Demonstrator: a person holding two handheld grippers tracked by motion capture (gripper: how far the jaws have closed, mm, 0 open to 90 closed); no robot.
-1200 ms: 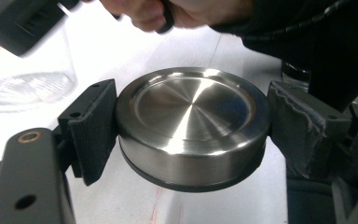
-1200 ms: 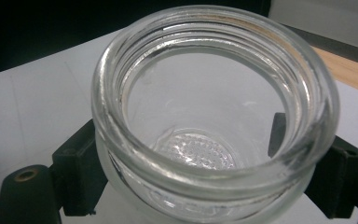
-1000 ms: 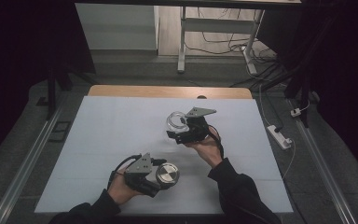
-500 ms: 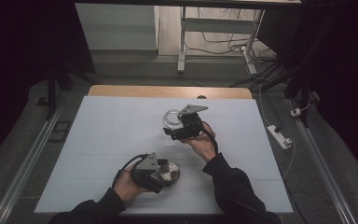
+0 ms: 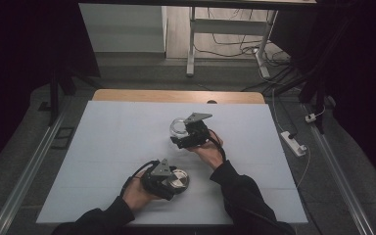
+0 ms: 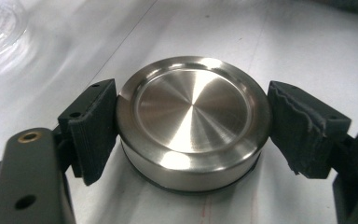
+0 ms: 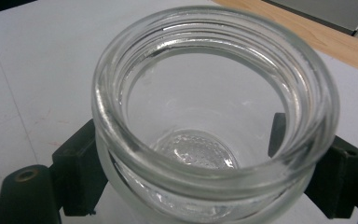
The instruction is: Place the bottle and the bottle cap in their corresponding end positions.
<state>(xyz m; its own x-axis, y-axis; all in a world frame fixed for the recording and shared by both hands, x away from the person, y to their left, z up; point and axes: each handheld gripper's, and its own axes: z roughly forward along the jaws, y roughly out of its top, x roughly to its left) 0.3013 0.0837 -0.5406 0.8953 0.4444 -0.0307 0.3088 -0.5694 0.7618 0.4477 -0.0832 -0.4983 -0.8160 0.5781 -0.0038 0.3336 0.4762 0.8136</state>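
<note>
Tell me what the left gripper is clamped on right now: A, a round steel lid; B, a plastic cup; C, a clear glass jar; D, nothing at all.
A: in the left gripper view the left gripper has its pads pressed on both sides of the round steel lid.

Beyond your hand-held grippers you have the white table [image 5: 112,147] with its wooden far edge [image 5: 142,95]; right of them a power strip [image 5: 293,142] lies on the floor, cables [image 5: 235,39] farther off.
</note>
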